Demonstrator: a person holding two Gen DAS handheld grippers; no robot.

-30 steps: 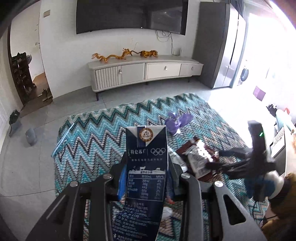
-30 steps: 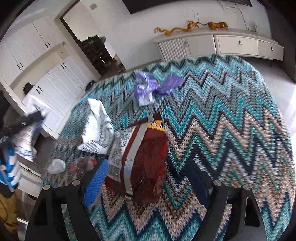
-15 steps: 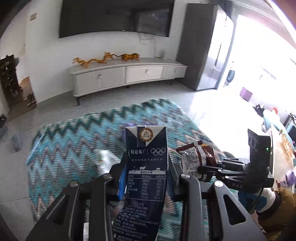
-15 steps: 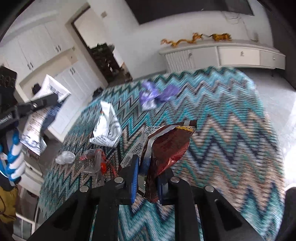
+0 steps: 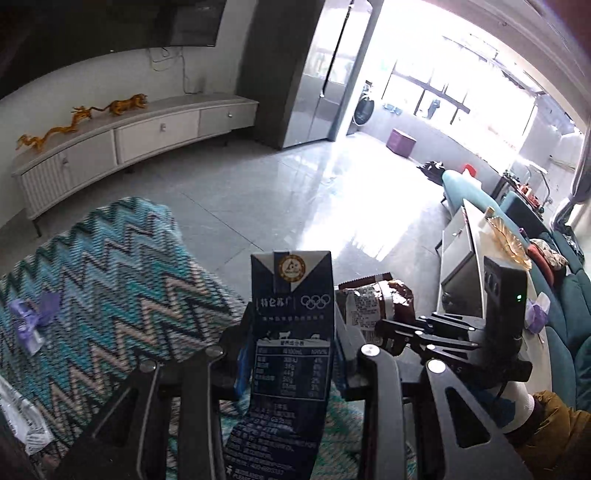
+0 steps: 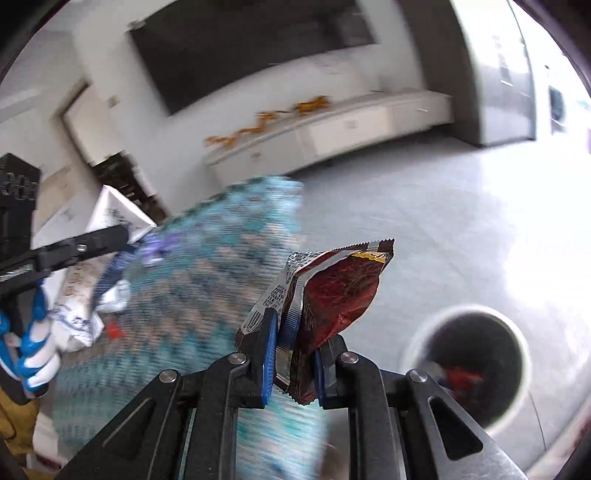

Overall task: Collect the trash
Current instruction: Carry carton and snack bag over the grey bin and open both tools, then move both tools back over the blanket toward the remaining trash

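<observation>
We see the left tool (image 5: 291,354) clamped on a dark blue carton (image 5: 291,332), held upright above the rug (image 5: 110,280). The right tool (image 6: 293,354), its jaws just closed, grips a red wrapper (image 6: 332,295); a bin (image 6: 469,365) stands on the floor, lower right.

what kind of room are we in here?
Most likely a home living room. A wall-mounted TV hangs above a long low white cabinet, a zigzag rug covers part of the tiled floor, and a teal sofa sits at the right edge.
</observation>
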